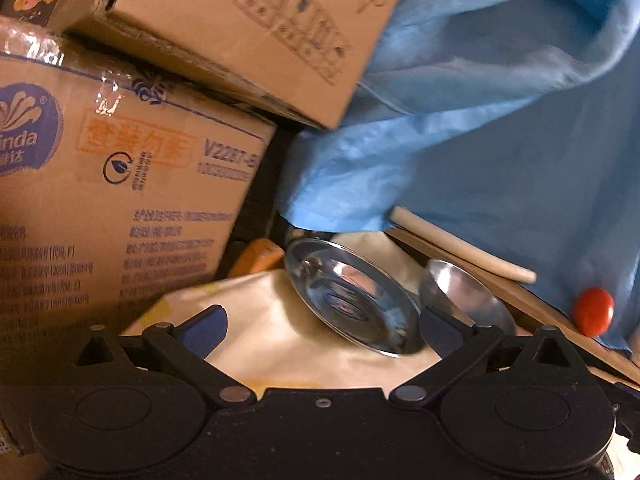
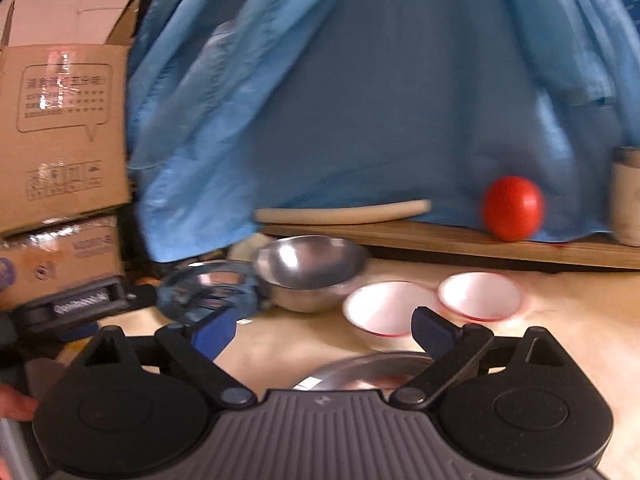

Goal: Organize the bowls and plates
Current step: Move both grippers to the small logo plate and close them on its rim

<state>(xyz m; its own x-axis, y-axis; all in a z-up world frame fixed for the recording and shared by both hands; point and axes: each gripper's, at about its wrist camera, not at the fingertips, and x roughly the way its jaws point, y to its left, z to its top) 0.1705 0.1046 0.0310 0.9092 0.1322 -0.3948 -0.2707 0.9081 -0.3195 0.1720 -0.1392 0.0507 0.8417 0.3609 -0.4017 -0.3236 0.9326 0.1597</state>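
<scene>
The left gripper (image 1: 320, 316), jaws wide apart, faces a steel plate (image 1: 352, 296) lying ahead and slightly right; the right gripper (image 2: 324, 328), also spread, hovers over another steel plate (image 2: 360, 372).

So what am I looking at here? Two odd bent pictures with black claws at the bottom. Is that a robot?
No robot: a person holds a two-finger claw in each hand, and each claw carries a wide-angle camera, which bends the picture. One picture looks along the left gripper, the other along the right gripper; both are open, holding nothing. On the cream table lie a shiny metal plate, a steel bowl and two white bowls. A tomato sits on a wooden board against blue cloth, with cardboard boxes alongside.
</scene>
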